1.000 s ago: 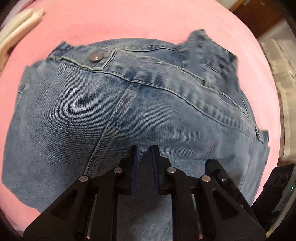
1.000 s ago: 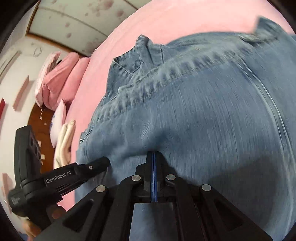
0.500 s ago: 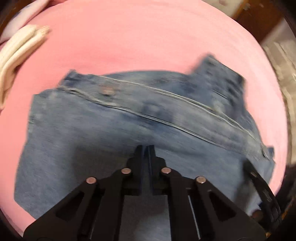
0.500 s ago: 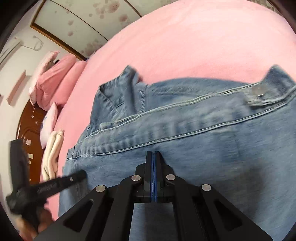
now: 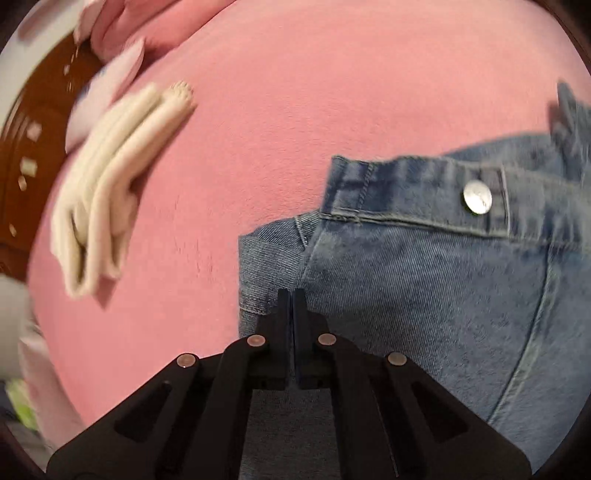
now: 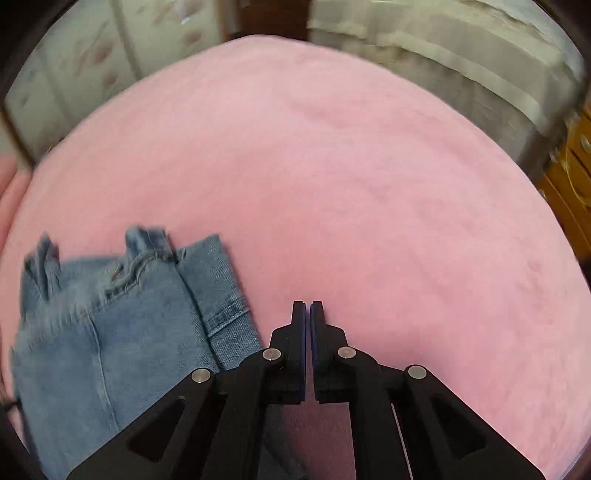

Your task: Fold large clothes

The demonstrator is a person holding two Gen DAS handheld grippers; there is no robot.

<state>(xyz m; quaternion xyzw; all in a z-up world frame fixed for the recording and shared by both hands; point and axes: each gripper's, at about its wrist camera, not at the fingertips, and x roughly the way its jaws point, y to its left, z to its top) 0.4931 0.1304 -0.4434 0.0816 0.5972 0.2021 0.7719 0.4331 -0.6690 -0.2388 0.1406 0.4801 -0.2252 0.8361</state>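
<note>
A folded blue denim garment (image 5: 424, 280) with a metal button (image 5: 477, 196) on its band lies on the pink bedcover (image 5: 295, 110). My left gripper (image 5: 292, 295) is shut and empty, its tips over the garment's left folded edge. In the right wrist view the same denim (image 6: 110, 332) lies at the lower left. My right gripper (image 6: 307, 306) is shut and empty, over bare pink bedcover (image 6: 332, 184) just right of the denim.
A folded cream garment (image 5: 110, 177) lies on the bed to the left, near pink pillows (image 5: 118, 22) and a brown wooden headboard (image 5: 22, 147). Beyond the bed's far edge are a pale wall (image 6: 92, 55), grey bedding (image 6: 461, 66) and wooden furniture (image 6: 572, 177).
Both grippers have swung away from the middle of the denim: the left toward its left edge, the right off its right edge onto bare bedcover. The left jaws closed from slightly apart.
</note>
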